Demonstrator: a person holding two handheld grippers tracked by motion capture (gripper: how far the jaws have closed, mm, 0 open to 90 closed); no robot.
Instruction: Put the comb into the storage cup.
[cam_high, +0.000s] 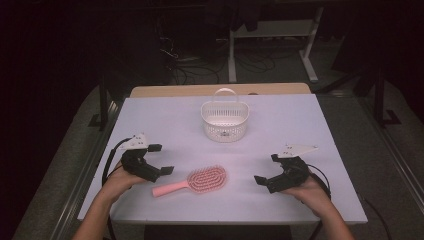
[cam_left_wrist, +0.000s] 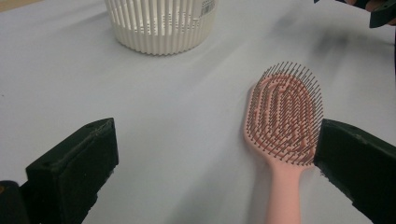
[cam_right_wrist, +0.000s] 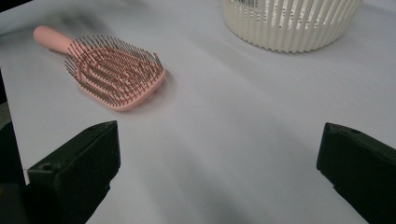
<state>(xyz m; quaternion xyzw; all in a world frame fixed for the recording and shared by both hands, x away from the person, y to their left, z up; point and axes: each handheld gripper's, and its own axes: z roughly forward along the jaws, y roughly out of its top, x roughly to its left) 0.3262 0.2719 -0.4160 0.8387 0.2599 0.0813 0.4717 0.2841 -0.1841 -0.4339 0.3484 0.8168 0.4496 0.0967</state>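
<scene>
A pink hairbrush (cam_high: 200, 180) lies bristles up near the table's front edge, its handle pointing left. My left gripper (cam_high: 161, 159) rests open just left of the handle, with nothing between its jaws. In the left gripper view the brush (cam_left_wrist: 285, 112) lies beside the right jaw, and the left gripper (cam_left_wrist: 215, 135) holds only bare table. My right gripper (cam_high: 266, 168) sits open to the right of the brush, a short gap away. In the right gripper view the brush (cam_right_wrist: 114, 74) lies ahead at the left, and the right gripper (cam_right_wrist: 219, 133) is empty.
A white slatted basket (cam_high: 225, 131) with a handle stands at the middle back of the white table (cam_high: 280, 125); its wall shows as basket (cam_left_wrist: 159, 28) and basket (cam_right_wrist: 289, 23). Dark floor, cables and desk legs lie beyond the far edge.
</scene>
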